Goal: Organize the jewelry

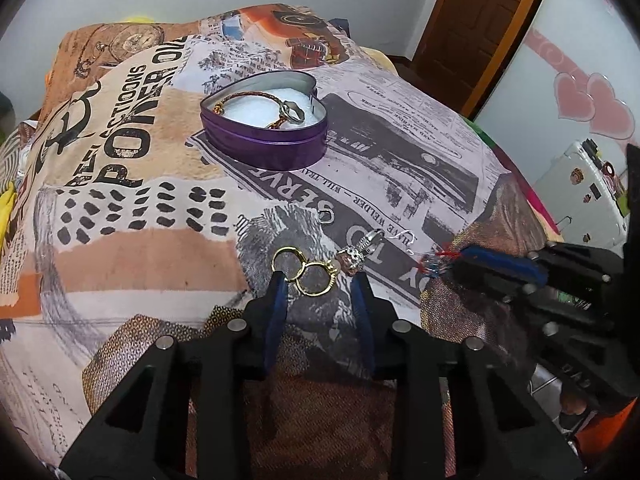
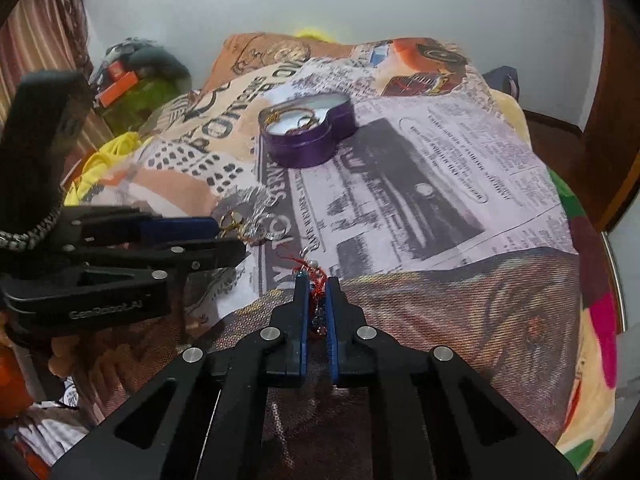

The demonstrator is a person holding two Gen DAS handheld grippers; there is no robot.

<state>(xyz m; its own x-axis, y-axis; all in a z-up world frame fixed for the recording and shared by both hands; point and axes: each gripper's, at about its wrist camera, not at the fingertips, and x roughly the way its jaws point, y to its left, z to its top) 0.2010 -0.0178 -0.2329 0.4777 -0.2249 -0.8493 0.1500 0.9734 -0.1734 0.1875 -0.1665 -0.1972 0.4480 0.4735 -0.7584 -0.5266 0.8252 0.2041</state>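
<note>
- Hiding part of the red and blue earring [image 2: 316,280], the right gripper [image 2: 317,282] is pinching it between blue pads pressed close together; only the hook end and some red thread are showing past the tips.
- Sitting low over the blanket [image 1: 400,120], the left gripper [image 1: 320,278] is spread partly apart, with two gold rings [image 1: 304,272] lying between its tips; the pads are not pressing on them.
- A silver charm [image 1: 356,252] is lying just beside the rings, and a small silver hoop [image 1: 326,215] is lying a bit farther up; fine details on both are too small to tell.
- The purple heart tin [image 1: 268,140] is sitting open farther back, holding a braided bracelet [image 1: 248,98] and a ring [image 1: 292,112] on white padding.
- In the right wrist view the rings and charm are looking blurry beside the left gripper.
- Writing on the blanket is reading "POWER OIL" and, upside down, "TO SERVE"; other print is too small to read.
- The left gripper's side is showing "GenRobot.AI" in the right wrist view.
- The bottom of each gripper is being cut off by the picture edge.
</note>
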